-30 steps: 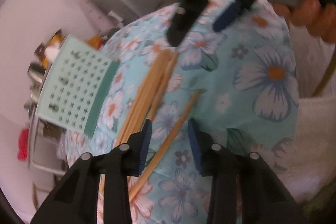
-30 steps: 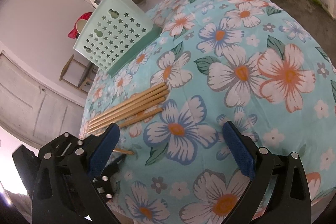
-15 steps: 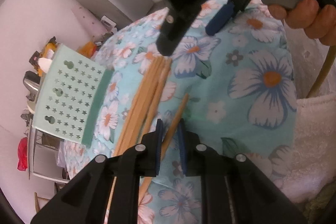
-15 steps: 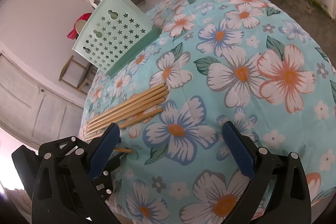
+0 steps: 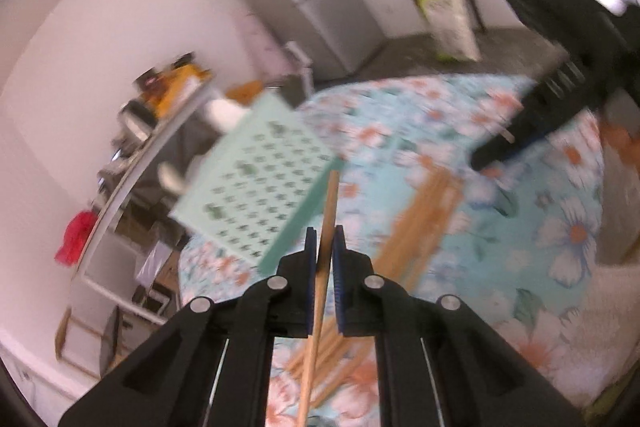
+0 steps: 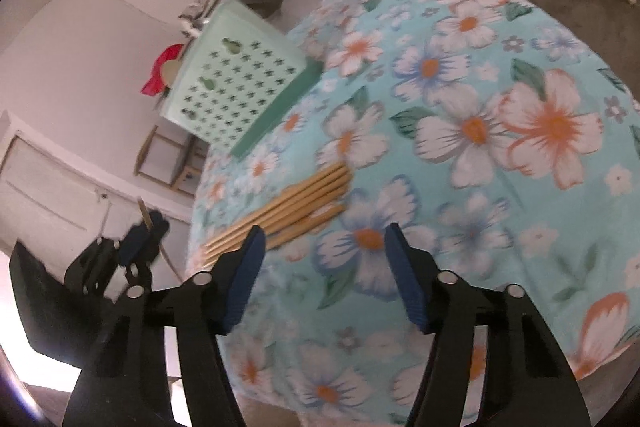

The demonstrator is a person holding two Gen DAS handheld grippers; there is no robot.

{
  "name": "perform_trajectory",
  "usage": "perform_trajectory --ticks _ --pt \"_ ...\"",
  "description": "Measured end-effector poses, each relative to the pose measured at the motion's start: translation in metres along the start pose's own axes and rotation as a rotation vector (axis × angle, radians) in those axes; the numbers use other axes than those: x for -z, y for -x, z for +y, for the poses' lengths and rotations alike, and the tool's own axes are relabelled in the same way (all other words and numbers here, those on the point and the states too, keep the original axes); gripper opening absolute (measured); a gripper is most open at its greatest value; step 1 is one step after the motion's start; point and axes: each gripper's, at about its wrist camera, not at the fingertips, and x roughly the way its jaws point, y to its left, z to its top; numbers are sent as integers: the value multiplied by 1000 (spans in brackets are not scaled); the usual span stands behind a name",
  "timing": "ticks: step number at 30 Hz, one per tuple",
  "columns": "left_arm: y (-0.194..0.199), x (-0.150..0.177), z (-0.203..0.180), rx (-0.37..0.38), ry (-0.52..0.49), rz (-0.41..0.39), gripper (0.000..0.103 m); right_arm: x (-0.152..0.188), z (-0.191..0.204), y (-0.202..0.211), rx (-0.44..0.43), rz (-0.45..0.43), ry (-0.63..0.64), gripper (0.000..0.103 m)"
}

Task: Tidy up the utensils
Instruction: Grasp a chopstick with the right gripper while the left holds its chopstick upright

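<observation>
Now, left hand-held gripper (image 5: 323, 247): clenched on one chopstick (image 5: 326, 227), lower centre — thin grip, could pivot or slip.
Right hand-held gripper (image 6: 326, 251): released, above chopstick bundle (image 6: 296, 209) — may scatter it.

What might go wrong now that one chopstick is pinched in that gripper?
The left gripper holds the chopstick by a thin pinch partway along its length, so it could pivot or slip out. Its lower end hangs over the bundle on the cloth and might knock those sticks apart. The right gripper hangs open right over that bundle, so the two grippers may crowd each other.
</observation>
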Motion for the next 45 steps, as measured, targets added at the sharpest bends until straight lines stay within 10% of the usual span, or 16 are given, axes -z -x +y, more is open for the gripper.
perform_trajectory --ticks 20,25,45 --pt "23 40 136 41 761 -31 6 -1 -3 -58 -48 48 -208 31" --pt "22 49 141 47 803 -22 6 0 -16 -59 -59 41 -286 13" --pt "27 69 165 39 880 15 6 3 6 -5 -69 -78 -155 9"
